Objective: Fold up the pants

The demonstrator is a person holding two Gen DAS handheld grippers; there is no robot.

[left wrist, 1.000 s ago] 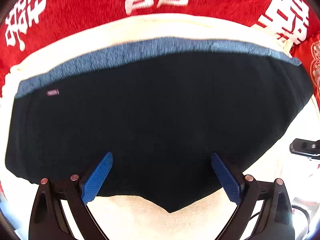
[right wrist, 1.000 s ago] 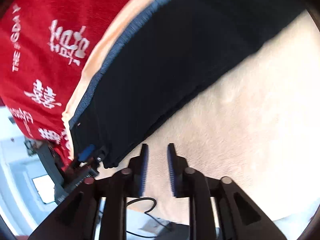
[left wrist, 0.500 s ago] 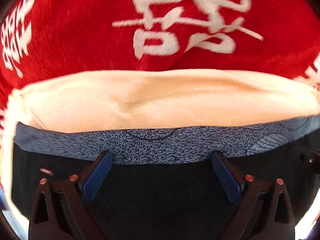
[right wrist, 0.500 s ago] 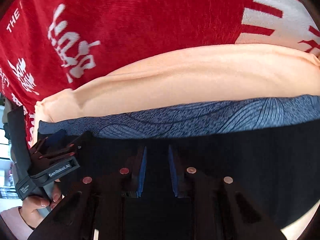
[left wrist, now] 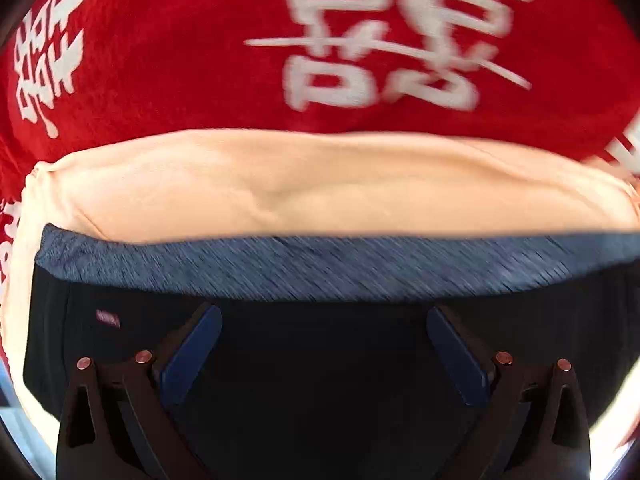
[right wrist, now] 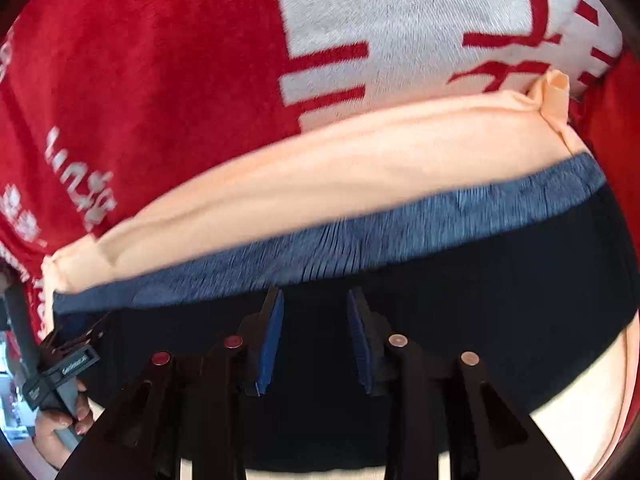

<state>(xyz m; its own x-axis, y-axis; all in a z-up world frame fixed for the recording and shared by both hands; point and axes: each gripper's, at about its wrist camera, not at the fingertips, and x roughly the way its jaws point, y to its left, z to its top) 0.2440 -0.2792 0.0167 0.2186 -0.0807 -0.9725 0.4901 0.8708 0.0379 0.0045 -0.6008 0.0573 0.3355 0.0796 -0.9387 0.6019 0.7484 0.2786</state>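
Note:
The black pants (left wrist: 320, 360) lie folded on a cream cloth (left wrist: 320, 188), with their blue-grey speckled waistband (left wrist: 320, 264) along the far edge. My left gripper (left wrist: 324, 320) hovers over the black fabric just short of the waistband, its jaws wide open and empty. In the right wrist view the same pants (right wrist: 480, 300) and waistband (right wrist: 360, 236) fill the lower half. My right gripper (right wrist: 315, 304) is over the black fabric near the waistband, its blue pads a small gap apart with nothing between them. The left gripper (right wrist: 76, 344) shows at the left edge of that view.
A red blanket (left wrist: 160, 60) with white characters lies beyond the cream cloth and fills the top of both views (right wrist: 160, 80). The cream cloth's corner (right wrist: 552, 92) sticks up at the right. The person's hand (right wrist: 60, 424) holds the left gripper's handle.
Both grippers moved forward over the pants to the waistband. The right gripper's jaws have opened a little from nearly shut. The left gripper stayed wide open.

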